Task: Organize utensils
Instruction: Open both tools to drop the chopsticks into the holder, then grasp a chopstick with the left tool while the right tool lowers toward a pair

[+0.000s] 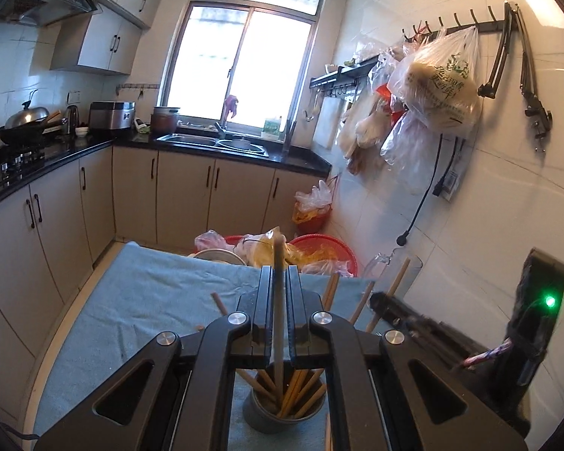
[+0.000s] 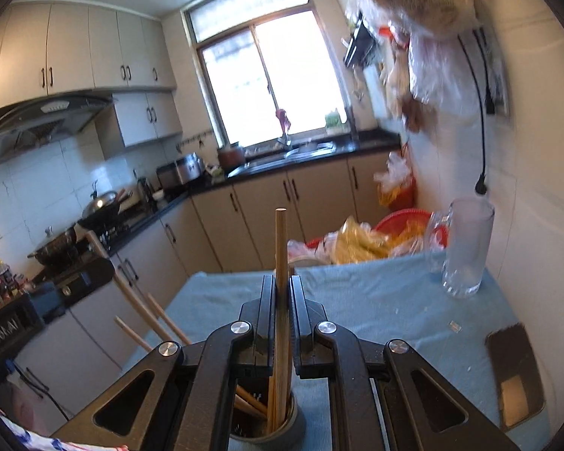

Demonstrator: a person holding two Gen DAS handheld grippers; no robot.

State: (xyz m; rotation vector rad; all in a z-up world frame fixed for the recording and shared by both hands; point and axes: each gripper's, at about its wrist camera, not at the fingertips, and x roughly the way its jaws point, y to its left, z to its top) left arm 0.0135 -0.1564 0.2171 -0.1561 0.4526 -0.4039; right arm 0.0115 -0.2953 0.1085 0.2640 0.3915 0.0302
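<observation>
Small kitchen w/ a window at the far end, cabinets along the left, tiled wall on the right; our desk (image 2: 394, 300) sits near, covered w/ a blue cloth.

Left hand-held gripper (image 1: 281, 274) is clenched on one pale chopstick (image 1: 278, 300), which stands upright between the jaws. Right hand-held gripper (image 2: 282, 282) is likewise clenched on a wooden chopstick (image 2: 281, 248), also upright.

Below each gripper, near edge of the desk, we see a grey holder (image 1: 282, 409) already packed w/ several chopsticks (image 1: 300, 391); in the right wrist view a similar cup (image 2: 274, 424) holds a few. Can't tell if these are one and the same holder.

An empty glass mug (image 2: 466, 248) stands at the far right of the desk, near the wall. In the left wrist view a few sticks (image 1: 394, 289) seem to lean by it, but the overlap is unclear.

We judge the job partway done: most sticks are in a holder, two are in hand, and where they go, mug or holder, isn't settled yet. Loose sticks (image 2: 146, 319) off to the left are also left.
</observation>
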